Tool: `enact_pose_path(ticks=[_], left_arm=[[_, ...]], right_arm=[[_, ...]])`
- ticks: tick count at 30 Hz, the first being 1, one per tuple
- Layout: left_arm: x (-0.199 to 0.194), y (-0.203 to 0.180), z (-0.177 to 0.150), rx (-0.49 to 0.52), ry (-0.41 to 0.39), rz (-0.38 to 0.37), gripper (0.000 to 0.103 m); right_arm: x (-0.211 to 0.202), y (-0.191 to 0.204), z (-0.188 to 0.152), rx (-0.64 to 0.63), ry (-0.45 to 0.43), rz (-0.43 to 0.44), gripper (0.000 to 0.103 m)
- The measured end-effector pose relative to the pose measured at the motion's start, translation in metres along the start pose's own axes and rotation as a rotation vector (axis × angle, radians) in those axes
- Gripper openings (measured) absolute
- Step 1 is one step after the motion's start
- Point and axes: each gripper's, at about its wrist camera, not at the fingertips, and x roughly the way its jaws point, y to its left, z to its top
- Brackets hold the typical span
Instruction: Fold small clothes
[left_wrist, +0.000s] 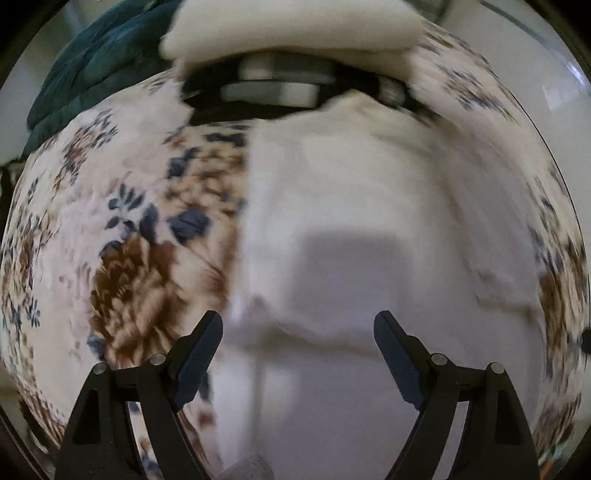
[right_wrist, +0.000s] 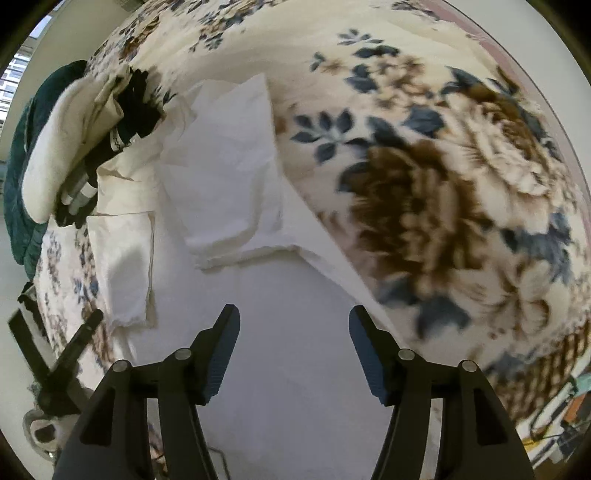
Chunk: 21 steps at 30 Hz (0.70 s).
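Observation:
A white garment (left_wrist: 351, 229) lies spread on a floral blanket (left_wrist: 140, 229). My left gripper (left_wrist: 298, 325) is open and empty just above the garment's near part. In the right wrist view the same white garment (right_wrist: 229, 177) shows folded layers and a frayed hem. My right gripper (right_wrist: 294, 321) is open and empty over the garment's plain white area. The left gripper's black frame (right_wrist: 66, 365) shows at the lower left of the right wrist view.
A pile of cream and black clothes (right_wrist: 92, 140) lies at the far edge of the blanket (right_wrist: 443, 184), also seen in the left wrist view (left_wrist: 288, 55). A dark teal cover (left_wrist: 96, 62) lies beyond it. Cables and small items (right_wrist: 557, 417) sit off the blanket's right edge.

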Motion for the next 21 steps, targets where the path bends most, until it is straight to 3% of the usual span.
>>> enact_pose_path(ticks=[3, 6, 13, 18, 20, 21], left_arm=[[-0.002, -0.055, -0.005, 0.03, 0.052, -0.048, 0.083], [-0.011, -0.117, -0.043, 0.037, 0.133, -0.135, 0.083], [-0.012, -0.253, -0.141, -0.002, 0.332, -0.246, 0.083], [0.014, -0.328, -0.196, 0.015, 0.418, -0.24, 0.082], [0.031, -0.347, -0.214, 0.04, 0.426, -0.207, 0.063], [0.034, -0.352, -0.217, 0.05, 0.413, -0.178, 0.038]], right_arm=[[-0.024, -0.025, 0.004, -0.031, 0.016, -0.037, 0.066], [-0.035, -0.058, 0.013, -0.062, 0.044, -0.067, 0.066], [-0.049, -0.117, 0.051, -0.162, 0.098, -0.083, 0.066], [-0.047, -0.132, 0.076, -0.211, 0.104, -0.073, 0.066], [-0.04, -0.131, 0.088, -0.226, 0.107, -0.055, 0.066], [-0.036, -0.128, 0.094, -0.234, 0.106, -0.044, 0.066]])
